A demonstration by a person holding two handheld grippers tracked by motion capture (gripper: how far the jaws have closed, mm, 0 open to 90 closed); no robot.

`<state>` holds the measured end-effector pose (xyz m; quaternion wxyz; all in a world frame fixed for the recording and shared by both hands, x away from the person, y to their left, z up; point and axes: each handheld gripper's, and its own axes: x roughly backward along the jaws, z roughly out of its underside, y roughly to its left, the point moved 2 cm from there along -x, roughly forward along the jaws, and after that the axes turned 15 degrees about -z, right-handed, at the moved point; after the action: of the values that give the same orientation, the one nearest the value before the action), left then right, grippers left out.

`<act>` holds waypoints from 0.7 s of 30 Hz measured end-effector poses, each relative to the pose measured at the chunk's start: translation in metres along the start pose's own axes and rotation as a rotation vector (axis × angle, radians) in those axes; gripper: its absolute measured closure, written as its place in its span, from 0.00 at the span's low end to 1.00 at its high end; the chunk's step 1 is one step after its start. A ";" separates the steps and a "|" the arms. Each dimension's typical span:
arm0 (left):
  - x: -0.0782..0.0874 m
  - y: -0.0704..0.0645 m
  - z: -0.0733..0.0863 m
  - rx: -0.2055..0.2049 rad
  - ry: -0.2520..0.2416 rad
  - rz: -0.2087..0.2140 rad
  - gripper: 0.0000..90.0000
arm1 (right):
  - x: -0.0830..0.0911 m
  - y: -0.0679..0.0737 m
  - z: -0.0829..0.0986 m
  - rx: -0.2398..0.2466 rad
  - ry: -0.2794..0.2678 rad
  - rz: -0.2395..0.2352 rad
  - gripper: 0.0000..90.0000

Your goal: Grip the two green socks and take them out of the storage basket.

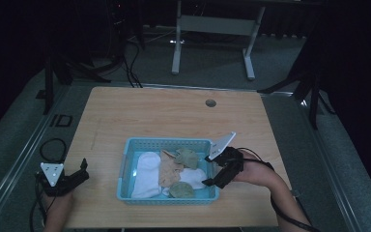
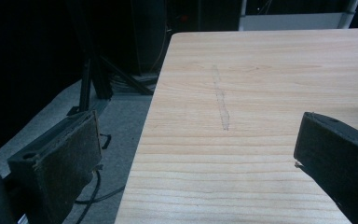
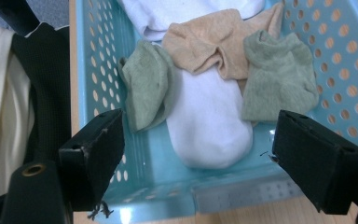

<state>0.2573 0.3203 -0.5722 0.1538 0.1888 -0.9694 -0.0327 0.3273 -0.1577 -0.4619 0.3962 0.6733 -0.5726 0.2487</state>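
A light blue perforated basket [image 1: 124,164] sits near the front middle of the wooden table [image 1: 174,116]. It holds white socks [image 1: 146,174], a beige sock [image 1: 170,170] and two green socks [image 1: 187,157]. My right gripper [image 1: 206,170] hovers at the basket's right side, open. In the right gripper view its jaws [image 3: 200,144] straddle the near basket wall [image 3: 223,186], with a white sock [image 3: 205,121] between two green socks [image 3: 147,88] and the beige sock [image 3: 209,46] behind. My left gripper [image 1: 83,171] is at the table's front left edge, open [image 2: 196,144] over bare wood.
A cable hole [image 1: 210,103] lies in the table's far side. A white desk frame [image 1: 212,24], dark stand legs [image 1: 92,67] and cables [image 1: 53,145] are on the floor around. Cream and black fabric [image 3: 9,93] hangs at the left of the right gripper view.
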 end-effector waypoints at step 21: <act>0.000 0.000 0.000 -0.001 0.000 0.000 0.00 | -0.050 0.001 -0.021 0.041 0.105 -0.092 0.52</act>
<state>0.2572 0.3204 -0.5721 0.1539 0.1885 -0.9694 -0.0333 0.3181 -0.1118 -0.4893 0.4228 0.6930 -0.5141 0.2769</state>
